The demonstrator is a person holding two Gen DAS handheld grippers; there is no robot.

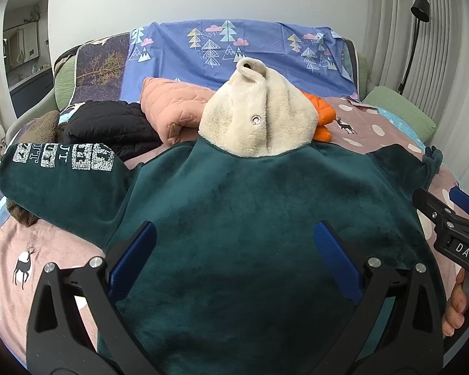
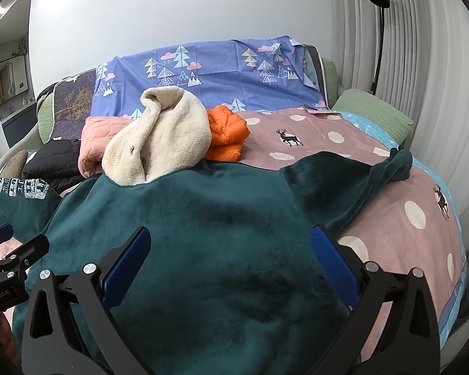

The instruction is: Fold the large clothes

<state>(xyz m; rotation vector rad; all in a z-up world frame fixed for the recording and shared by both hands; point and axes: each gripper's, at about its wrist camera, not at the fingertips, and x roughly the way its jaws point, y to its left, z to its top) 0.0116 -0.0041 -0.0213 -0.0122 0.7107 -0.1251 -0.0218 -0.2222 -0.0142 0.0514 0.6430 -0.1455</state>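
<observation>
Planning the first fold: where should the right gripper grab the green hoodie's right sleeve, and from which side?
Probably at the cuff, coming from the outer right. The right sleeve lies stretched away from the green hoodie body, its bunched end raised off the bedspread, giving the open right gripper an edge to pinch.

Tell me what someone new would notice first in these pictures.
A big dark green plush hooded garment lies spread across the pink deer-print bedspread, its cream fleece hood pointing toward the wall. Behind it sit folded pink, black and orange jackets. Both blue-padded grippers, left and right, hover open above it.
</observation>
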